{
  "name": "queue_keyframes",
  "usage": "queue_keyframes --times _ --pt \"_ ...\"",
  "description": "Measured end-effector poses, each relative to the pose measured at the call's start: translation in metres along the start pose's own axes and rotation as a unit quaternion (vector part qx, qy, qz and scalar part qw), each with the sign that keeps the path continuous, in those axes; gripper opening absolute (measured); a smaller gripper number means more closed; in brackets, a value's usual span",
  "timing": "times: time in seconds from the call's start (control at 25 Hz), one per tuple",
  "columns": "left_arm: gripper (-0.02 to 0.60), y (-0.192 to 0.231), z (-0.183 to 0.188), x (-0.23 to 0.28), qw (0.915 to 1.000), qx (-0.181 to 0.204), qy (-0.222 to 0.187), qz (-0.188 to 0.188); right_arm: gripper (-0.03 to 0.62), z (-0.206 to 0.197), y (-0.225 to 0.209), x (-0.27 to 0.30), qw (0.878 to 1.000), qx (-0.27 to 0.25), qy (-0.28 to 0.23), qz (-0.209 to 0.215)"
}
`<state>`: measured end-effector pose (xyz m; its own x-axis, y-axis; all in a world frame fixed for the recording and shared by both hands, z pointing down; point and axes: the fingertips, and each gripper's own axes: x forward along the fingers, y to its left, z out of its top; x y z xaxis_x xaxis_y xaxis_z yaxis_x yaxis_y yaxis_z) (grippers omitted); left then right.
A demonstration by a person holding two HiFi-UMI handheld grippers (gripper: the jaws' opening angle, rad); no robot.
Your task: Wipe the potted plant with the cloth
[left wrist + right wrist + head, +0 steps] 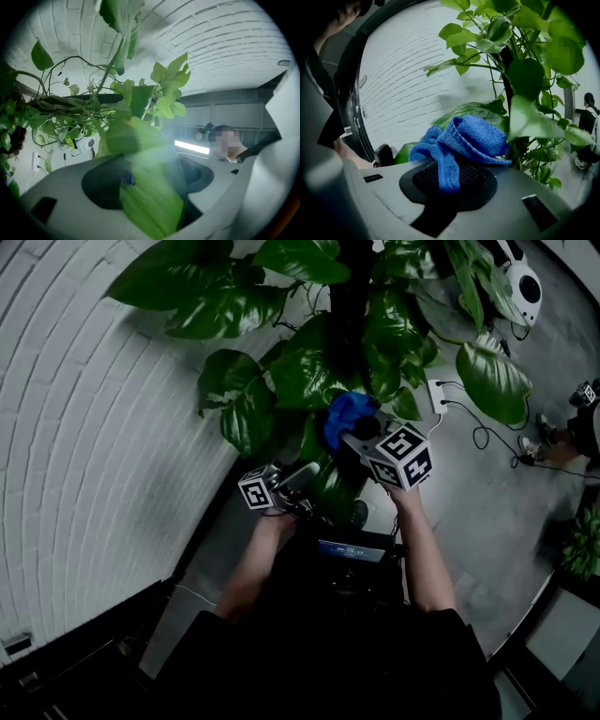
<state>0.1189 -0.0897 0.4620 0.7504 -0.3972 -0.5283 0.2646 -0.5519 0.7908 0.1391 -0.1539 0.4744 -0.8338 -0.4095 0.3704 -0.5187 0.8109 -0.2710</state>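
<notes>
Potted plant [309,362] just ahead of both hands, hard by the white brick wall [94,427] and on the grey floor [487,512]. Broad glossy leaves, some streaked pale, spread round a dark upright stem [349,296].

Blue cloth [347,416] bunched at the tip of the right gripper [364,430]. Pinched between the jaws, clamped on one fold, the rest puffed up loosely above them. Held in among the foliage at the middle of the plant, close beside the dark stem, with a large leaf directly behind it in the right gripper view. Touching that leaf or just short of it: hard to tell.

Left gripper [309,472] lower and to the left, just beside the right one, pointed up into the lower leaves. Jaws wide apart, with one long green leaf [150,197] running down through the gap between them, lying loose and not squeezed. Above it, in the left gripper view, thin vines and smaller leaves against the brick.

Off to the right on the floor, well apart from the grippers: a white power strip [437,395] with cables [483,437] trailing from it, and a round white device [521,282] near the top edge.
</notes>
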Motion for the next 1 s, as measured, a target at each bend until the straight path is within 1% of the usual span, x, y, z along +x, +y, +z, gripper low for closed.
queue_keyframes --times 0.16,0.28,0.48,0.64,0.88,1.0 --pt "0.368 0.0 0.003 0.0 0.9994 -0.021 -0.027 -0.011 0.107 -0.018 0.014 -0.018 1.0 0.019 -0.006 0.007" --pt "0.37 -0.001 0.003 0.002 0.9984 -0.035 -0.043 -0.014 0.107 -0.028 0.026 -0.03 1.0 0.022 -0.007 0.012" --pt "0.37 -0.003 0.003 -0.001 0.9965 -0.043 -0.07 -0.015 0.107 -0.05 0.043 -0.045 0.999 0.03 -0.001 0.023" --pt "0.37 -0.002 -0.003 -0.002 0.9967 -0.038 -0.072 -0.005 0.107 -0.078 0.059 -0.056 0.998 0.036 0.024 0.036" --pt "0.37 0.0 -0.02 -0.003 0.9976 -0.029 -0.061 0.014 0.107 -0.106 0.075 -0.076 0.997 0.039 0.037 0.053" --pt "0.371 0.004 -0.033 -0.004 0.9979 -0.029 -0.05 0.027 0.107 -0.11 0.074 -0.095 0.997 0.058 0.018 0.056"
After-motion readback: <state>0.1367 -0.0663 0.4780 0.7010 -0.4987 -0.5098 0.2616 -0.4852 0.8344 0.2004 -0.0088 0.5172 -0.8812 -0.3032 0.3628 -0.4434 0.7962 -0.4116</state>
